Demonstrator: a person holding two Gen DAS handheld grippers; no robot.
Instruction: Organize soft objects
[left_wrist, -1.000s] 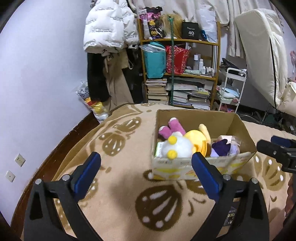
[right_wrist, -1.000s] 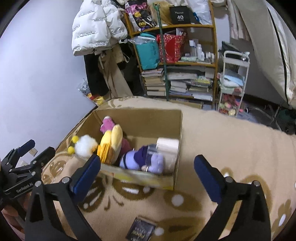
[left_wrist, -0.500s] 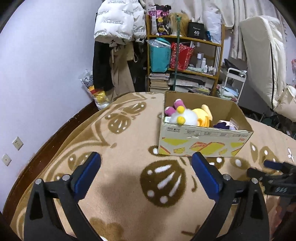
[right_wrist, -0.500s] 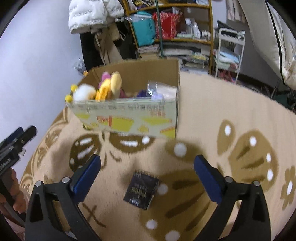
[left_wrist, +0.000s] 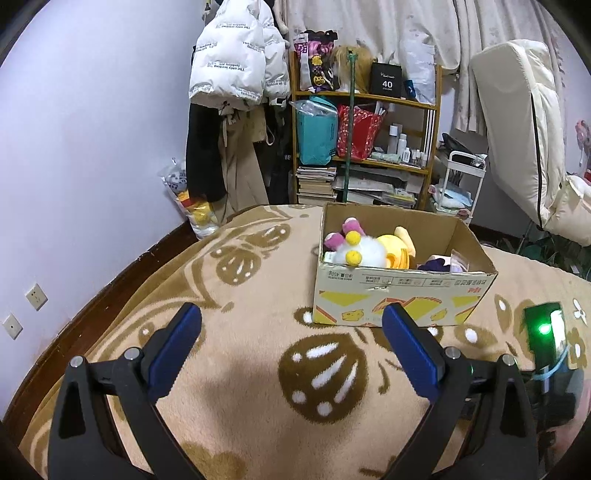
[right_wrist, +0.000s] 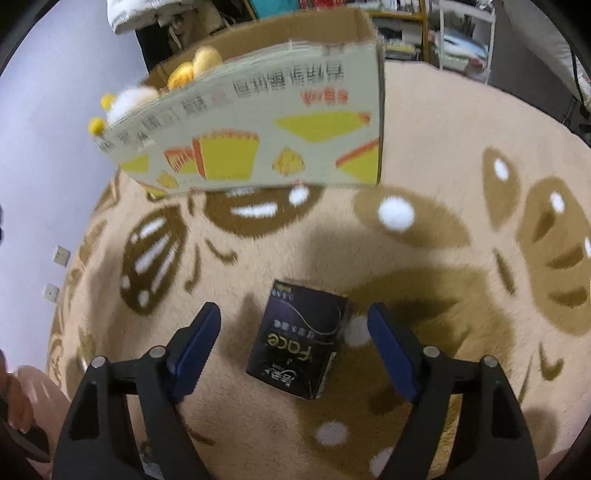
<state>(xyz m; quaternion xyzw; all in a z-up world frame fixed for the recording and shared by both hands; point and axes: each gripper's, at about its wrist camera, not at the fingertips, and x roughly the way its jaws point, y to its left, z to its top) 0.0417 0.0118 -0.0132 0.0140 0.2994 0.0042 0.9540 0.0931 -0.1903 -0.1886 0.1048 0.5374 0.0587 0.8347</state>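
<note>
The dark tissue pack (right_wrist: 300, 345) lies flat on the patterned blanket (right_wrist: 443, 258), just in front of the cardboard box (right_wrist: 258, 147) of plush toys (left_wrist: 365, 249). Our right gripper (right_wrist: 294, 345) straddles it, jaws just been closing, pads either side, not touching. Our left gripper (left_wrist: 291, 345) hangs wide open over bare blanket, nothing between.

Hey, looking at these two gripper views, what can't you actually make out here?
- Cardboard box, right wrist view: motion blur smears its print; the front wall hides most of the contents.
- Purple soft item, left wrist view: mostly sunk behind the box wall, shape unclear.
- Dark pack, right wrist view: small print unreadable.
- Right hand-held gripper: jaws have just been closing around the pack, pads not touching it.
- Shelf items, left wrist view: too small.
</note>
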